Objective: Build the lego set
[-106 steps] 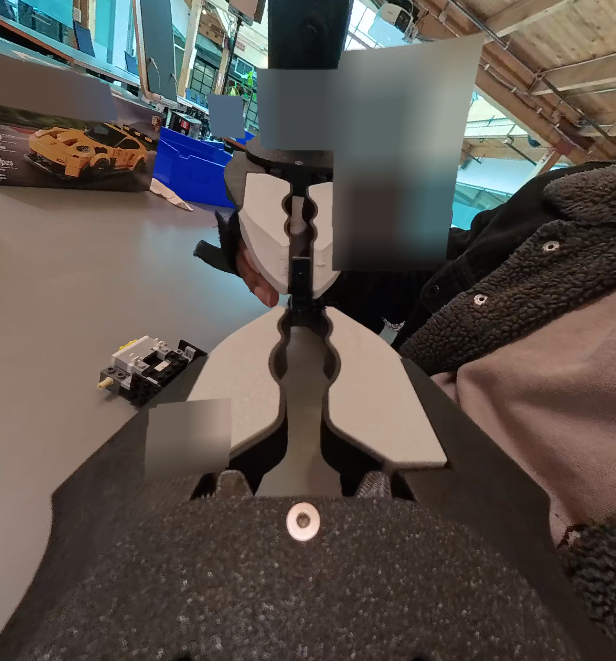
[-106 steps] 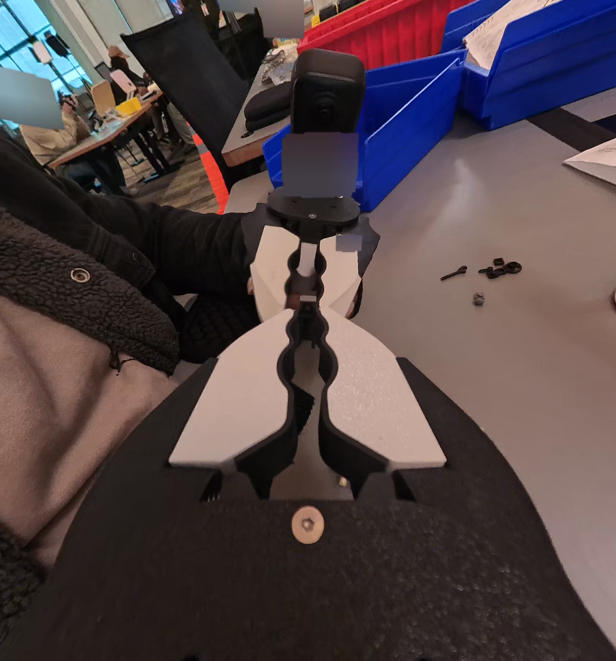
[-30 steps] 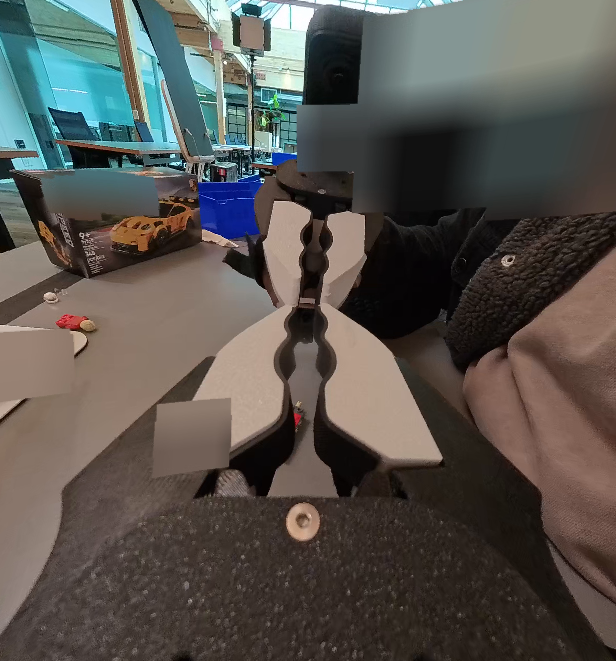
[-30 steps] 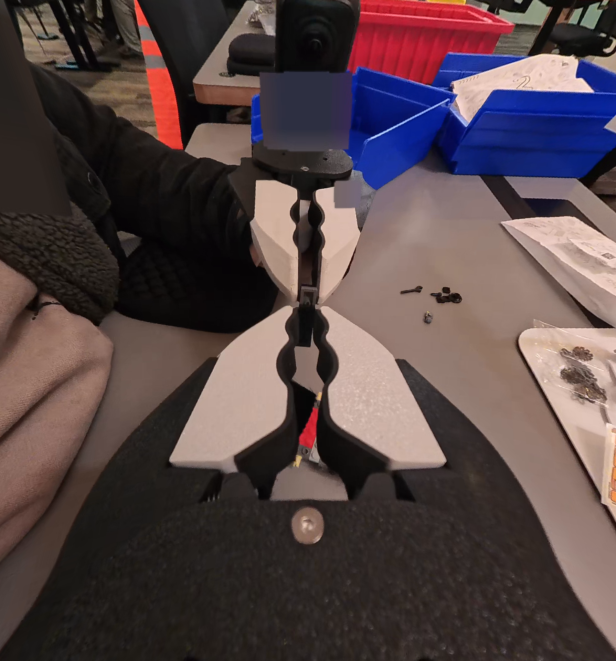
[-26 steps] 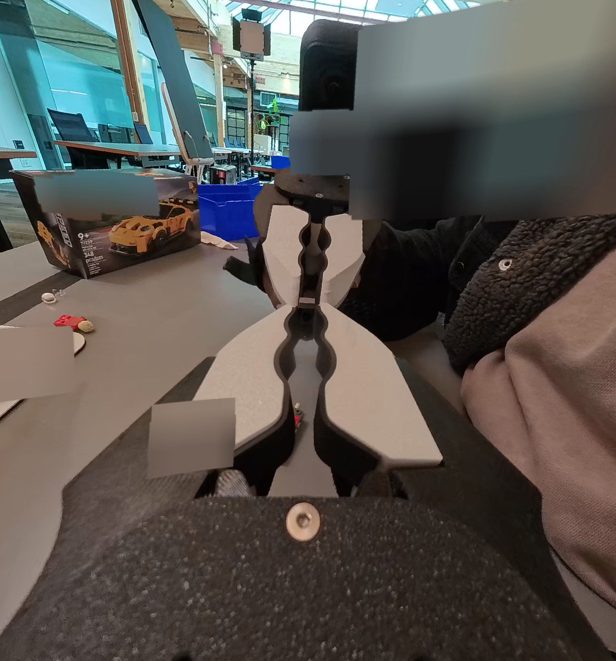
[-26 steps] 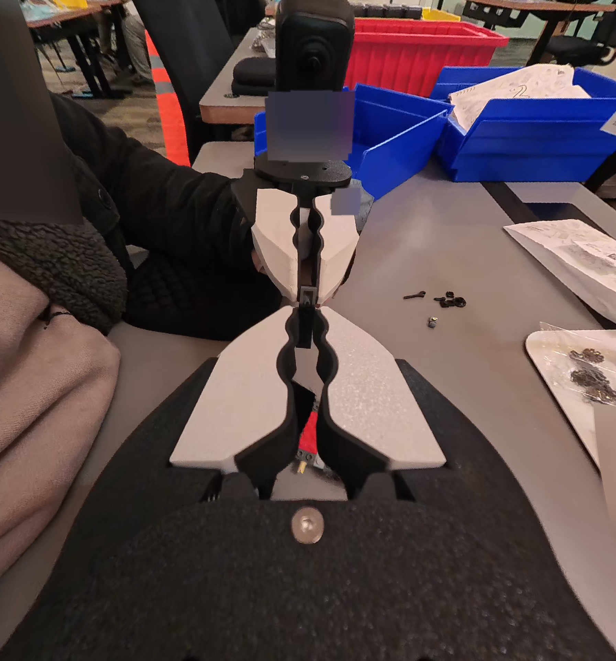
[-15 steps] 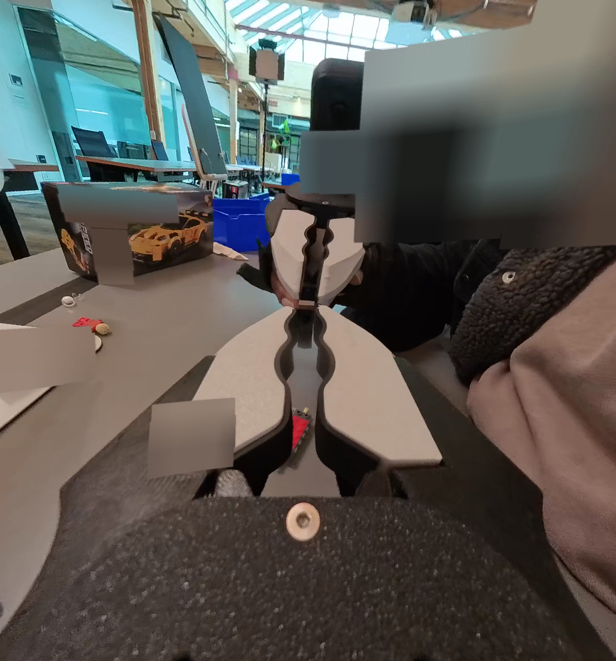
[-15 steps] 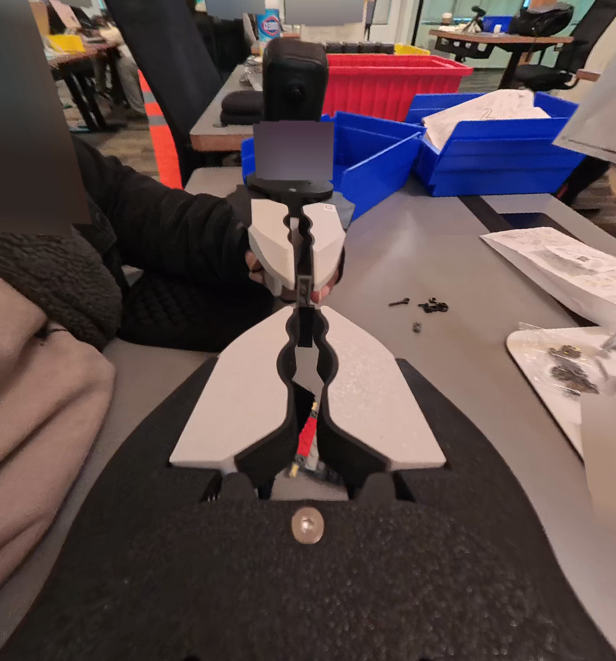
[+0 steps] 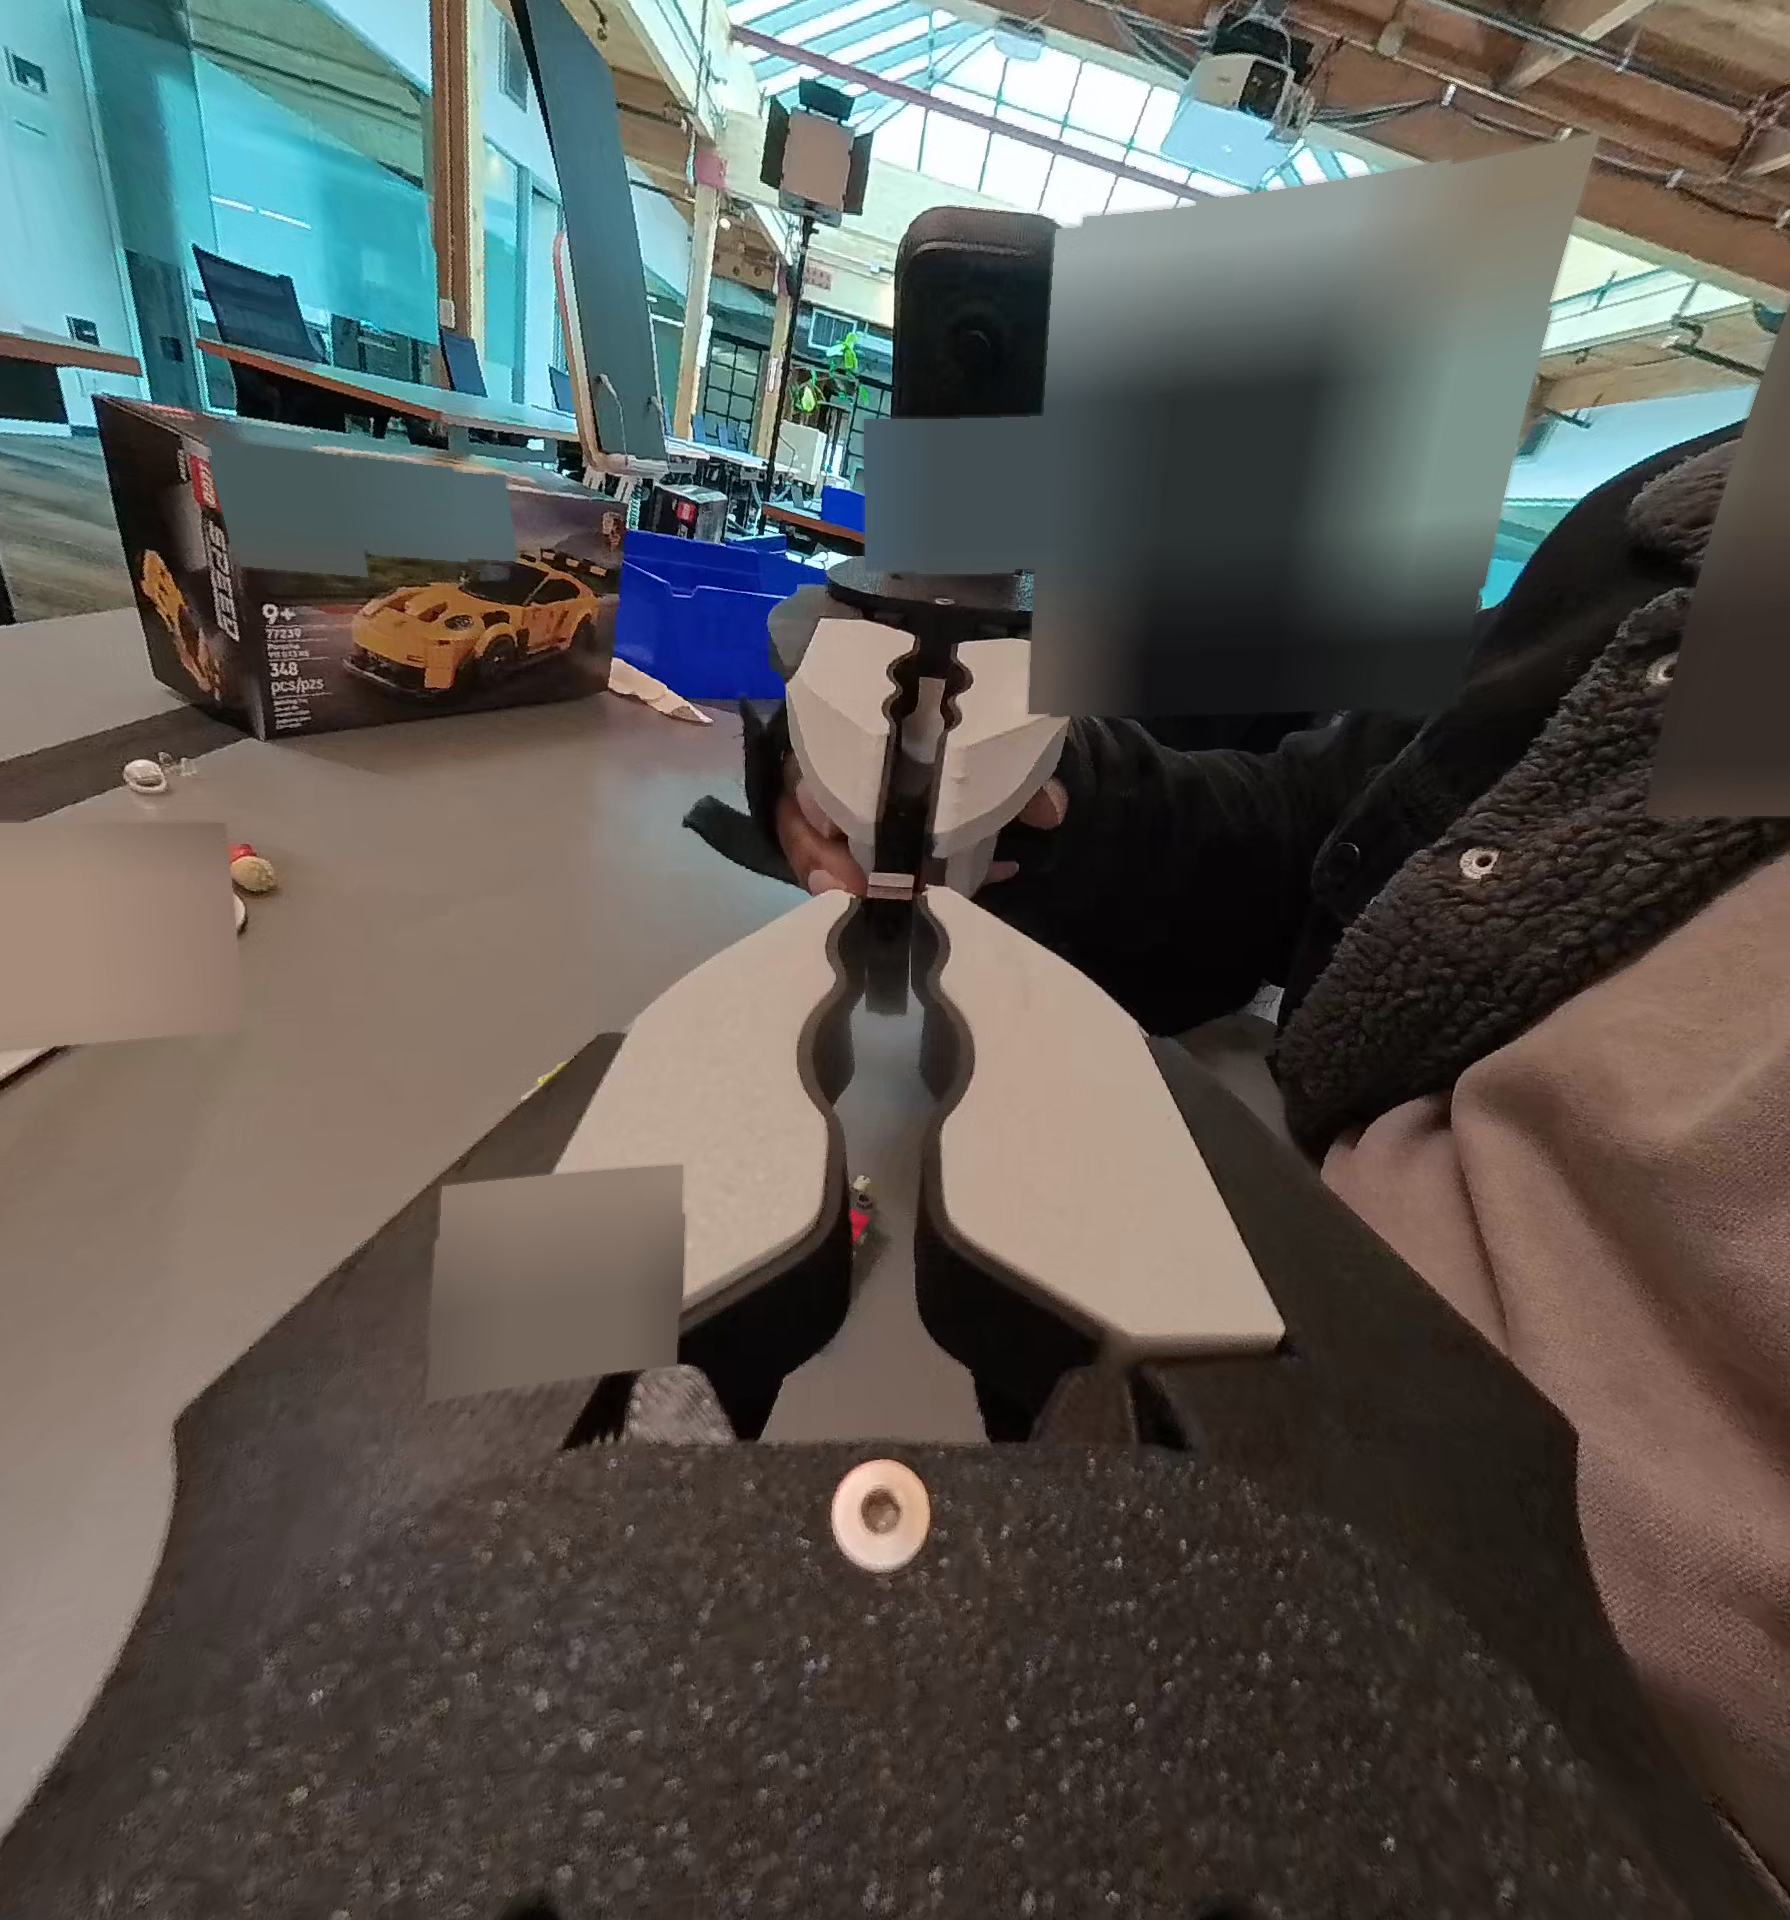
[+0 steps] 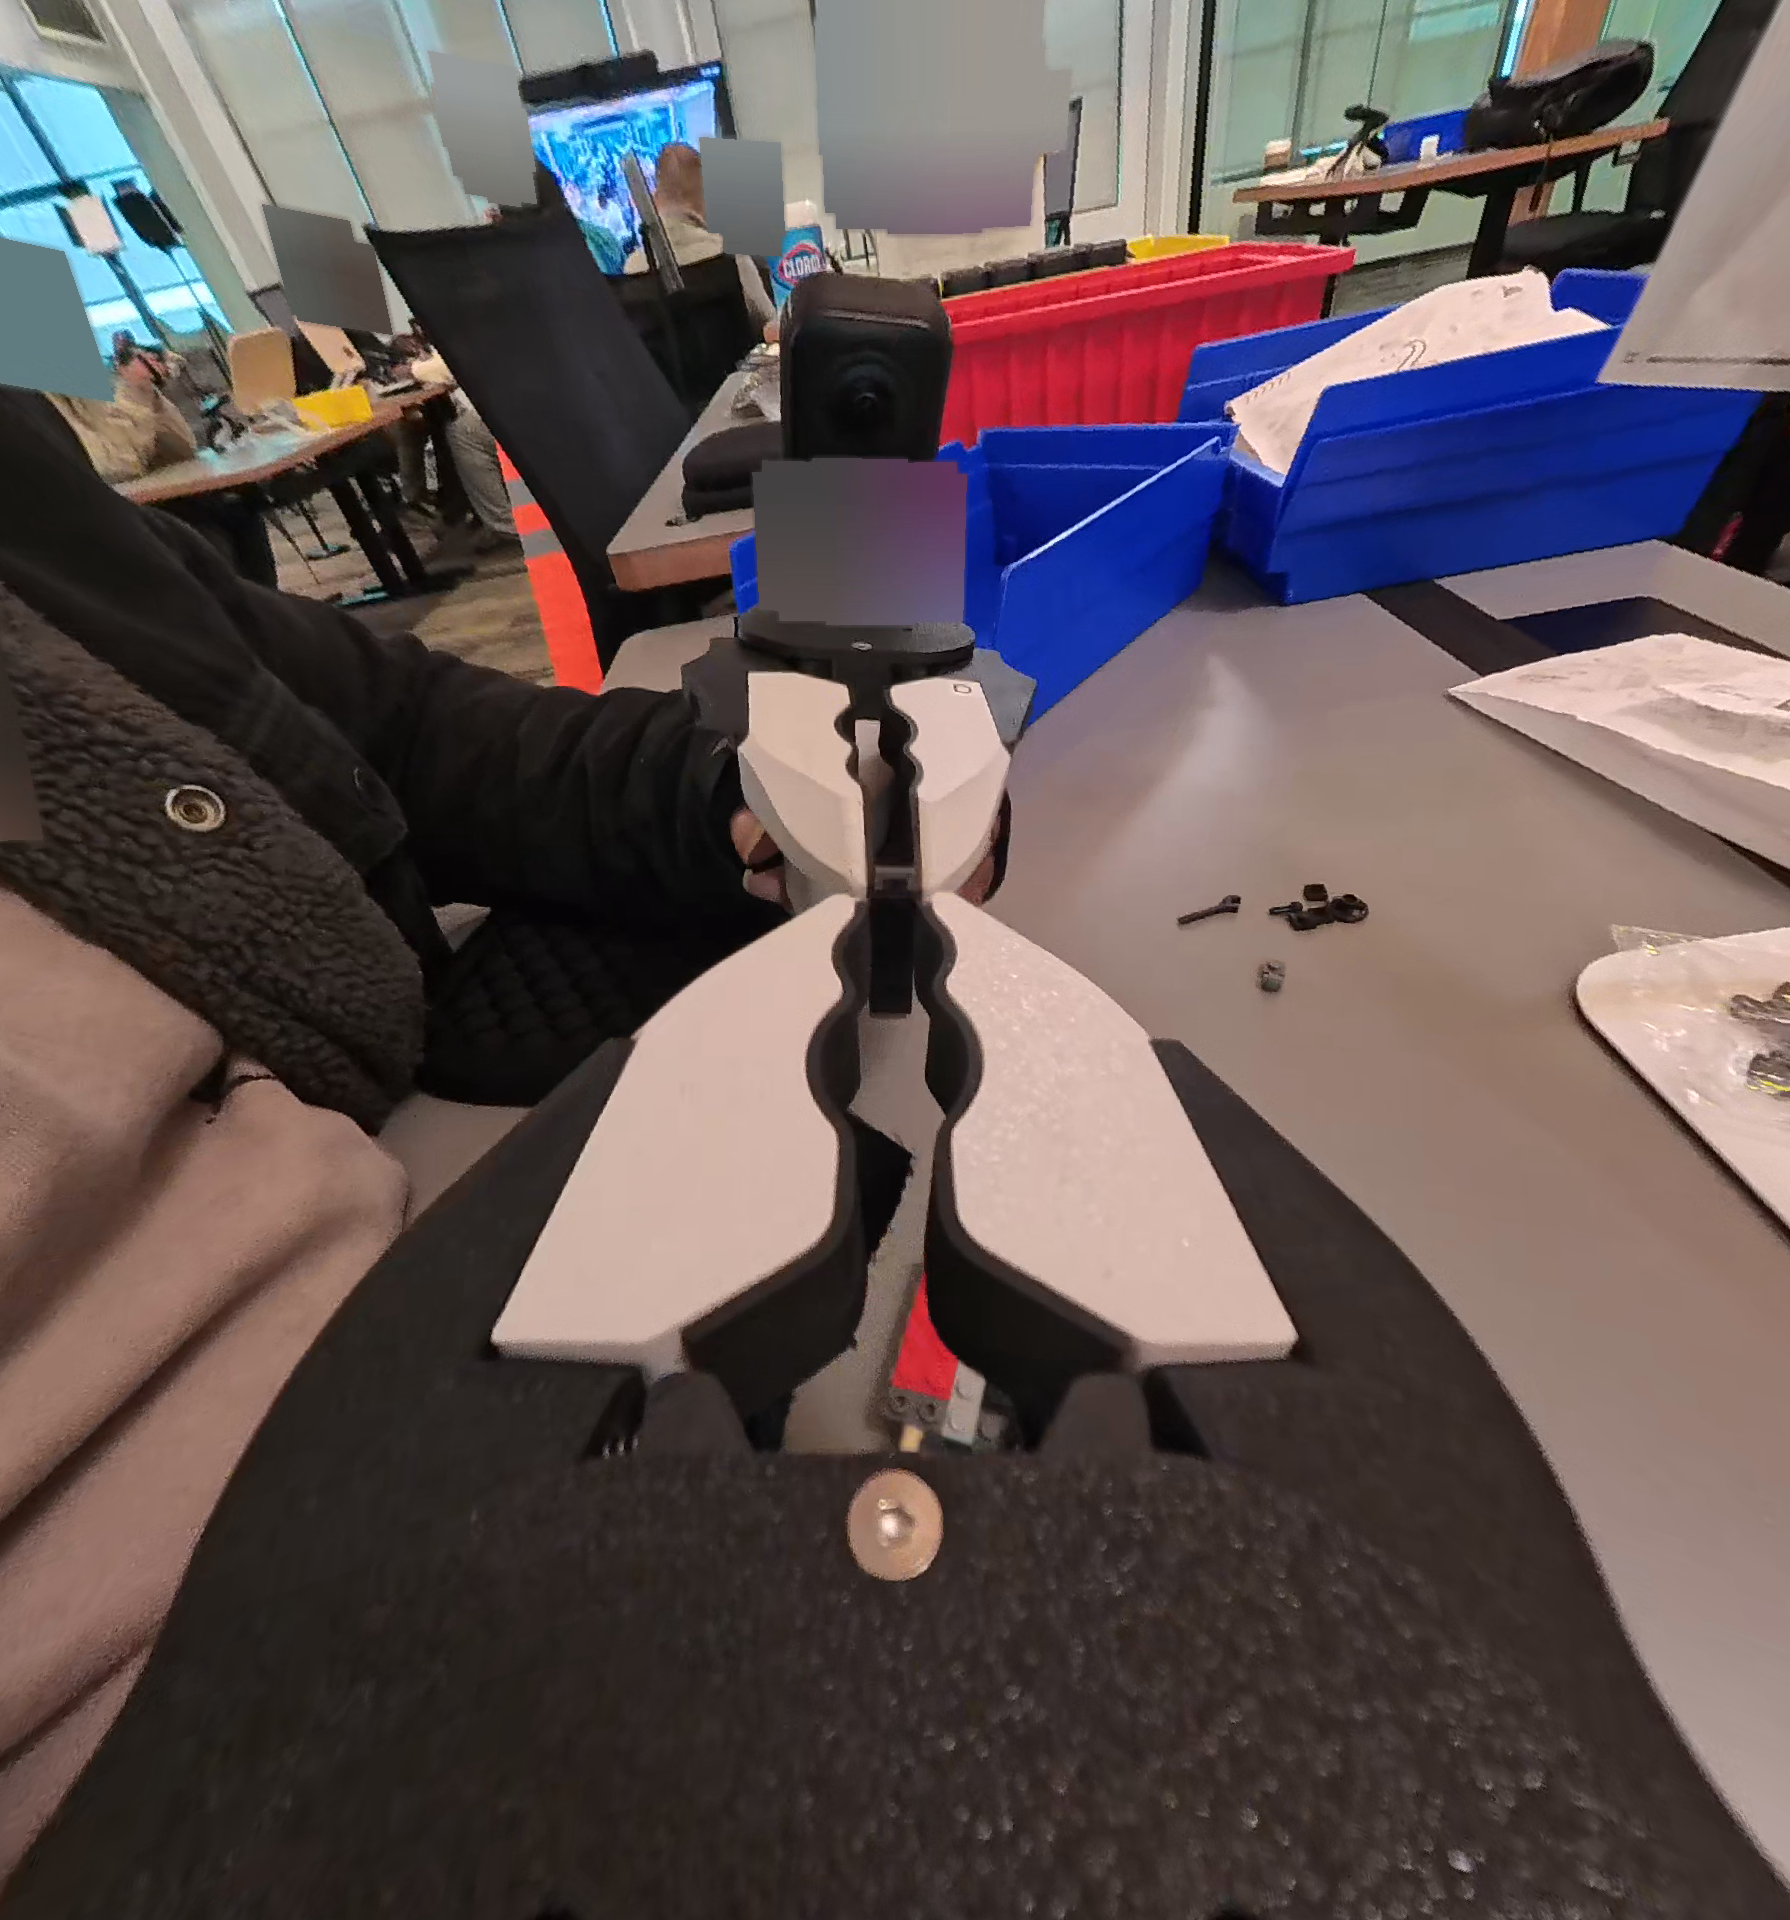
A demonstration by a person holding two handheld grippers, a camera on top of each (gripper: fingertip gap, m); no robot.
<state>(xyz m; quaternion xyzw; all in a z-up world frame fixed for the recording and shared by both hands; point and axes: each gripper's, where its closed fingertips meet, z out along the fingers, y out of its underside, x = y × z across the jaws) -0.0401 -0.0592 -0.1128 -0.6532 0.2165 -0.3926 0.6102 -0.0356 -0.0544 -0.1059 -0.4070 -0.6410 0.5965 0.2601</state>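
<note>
Lego box (image 9: 382, 613): standing on the grey tabletop (image 9: 475, 894) at the far left in the left wrist view, showing a yellow car on its front.
Loose bits near the box: a small white piece (image 9: 143, 774) and a tan one (image 9: 253, 876) are lying on the tabletop, well apart from the grippers.
Left gripper (image 9: 886, 940): its pale fingers (image 9: 725, 1091) are closing on a slim black piece (image 9: 889, 982) at their tips and pointing straight at the other gripper.
Right gripper (image 10: 889, 935): its fingers (image 10: 1067, 1143) are likewise pinching a slim black piece (image 10: 891, 966), tip to tip with the left gripper; whether both are gripping one and the same piece, I cannot tell.
Lego build (image 10: 922, 1361): a red and grey part of it is showing low in the gap between the right gripper's fingers, lying on the tabletop beneath; in the left wrist view only a red speck is peeking through.
Person: a dark sleeve (image 10: 517, 769) and a fleece jacket (image 9: 1556, 904) are filling one side of each view.
Black small parts (image 10: 1306, 912): sitting in a little cluster on the tabletop, right of the grippers in the right wrist view.
Blue bins (image 10: 1390, 478): standing at the back, with a red bin (image 10: 1130, 332) behind them.
Paper sheet (image 10: 1701, 738): lying at the right edge.
White tray (image 10: 1701, 1049): carrying bagged dark pieces, at the far right.
</note>
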